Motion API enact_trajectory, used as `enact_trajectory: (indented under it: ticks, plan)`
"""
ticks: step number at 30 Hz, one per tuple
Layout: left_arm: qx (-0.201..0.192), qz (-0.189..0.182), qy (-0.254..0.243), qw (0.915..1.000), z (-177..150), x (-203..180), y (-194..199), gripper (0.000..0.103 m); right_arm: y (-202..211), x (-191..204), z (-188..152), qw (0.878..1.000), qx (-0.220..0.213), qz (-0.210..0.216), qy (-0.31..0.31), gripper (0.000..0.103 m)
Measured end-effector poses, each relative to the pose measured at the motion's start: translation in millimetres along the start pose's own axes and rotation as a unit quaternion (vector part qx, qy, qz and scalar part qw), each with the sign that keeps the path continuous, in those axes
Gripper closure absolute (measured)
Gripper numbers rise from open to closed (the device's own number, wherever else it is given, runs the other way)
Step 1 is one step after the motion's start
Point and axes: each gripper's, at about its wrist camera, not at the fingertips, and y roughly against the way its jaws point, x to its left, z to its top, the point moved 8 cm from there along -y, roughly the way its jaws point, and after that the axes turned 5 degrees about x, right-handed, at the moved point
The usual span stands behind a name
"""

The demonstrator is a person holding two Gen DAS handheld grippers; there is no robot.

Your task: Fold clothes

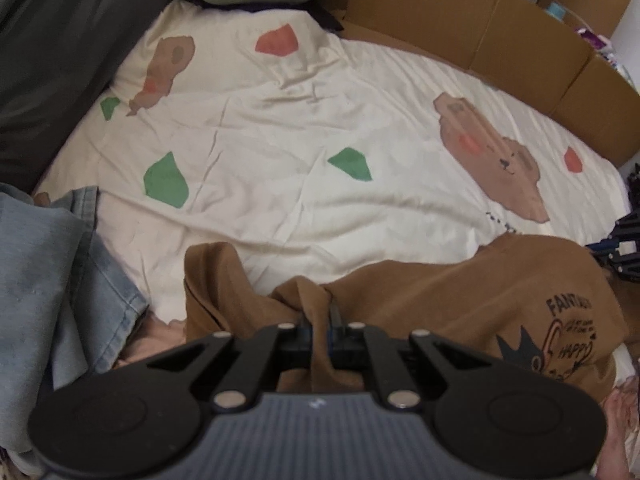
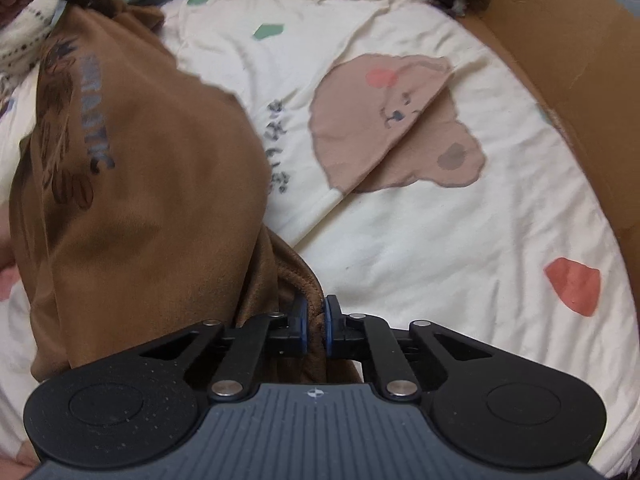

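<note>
- Brown T-shirt (image 1: 460, 304) fills the near part of my left wrist view, spread rightward over a cream bedspread (image 1: 280, 128) printed with bears and with green and red patches.
- My left gripper (image 1: 320, 328) is pressed together on a bunched fold of that shirt; the cloth rises between the two fingers and hides their tips.
- From this pinch the shirt runs mostly to the right, where its black printed graphic (image 1: 568, 340) shows near the right edge. A shorter flap hangs to the left of the gripper.
- Light blue jeans (image 1: 60, 280) lie at near left, just beside the shirt's left flap. A cardboard wall (image 1: 500, 32) borders the far right of the bed.
- In my right wrist view, the same shirt (image 2: 140, 200) lies to the left and stretches away toward the far left corner, its lettering running along that line.
- My right gripper (image 2: 316, 328) is closed on a thick hemmed edge of the shirt, the blue pads (image 2: 329, 328) squeezing brown cloth between them.
- To the right of this gripper the bedspread (image 2: 460, 260) lies bare of clothing, with a large bear print (image 2: 380, 128) in the middle distance.
- My judgement: the shirt's long axis runs between my two grips, so the coming move depends on drawing them apart evenly and laying the cloth onto the open bedspread ahead. Both hands are already on it; neither is nearer.
</note>
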Motion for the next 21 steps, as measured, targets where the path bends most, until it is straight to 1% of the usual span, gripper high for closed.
enact_trajectory:
  ticks: [4,9,13,17,21]
  plan:
    - [0.001,-0.011,-0.002,0.9999,-9,-3,5,0.099,16,-11,-2,0.999,-0.025,-0.011,-0.045,0.097]
    - [0.023,-0.027,-0.004,0.9994,-32,-10,-2,0.099,32,-20,-11,0.994,-0.041,-0.020,-0.094,0.097]
    - [0.047,-0.043,0.002,0.9980,-52,-18,-18,0.099,36,-18,-20,0.992,-0.039,-0.022,-0.120,0.097]
    - [0.068,-0.050,0.002,0.9964,-72,-26,-36,0.098,37,-11,-29,0.990,-0.029,-0.026,-0.134,0.097]
    - [0.087,-0.057,0.020,0.9944,-84,-25,-46,0.096,41,-5,-42,0.988,-0.018,-0.027,-0.154,0.098]
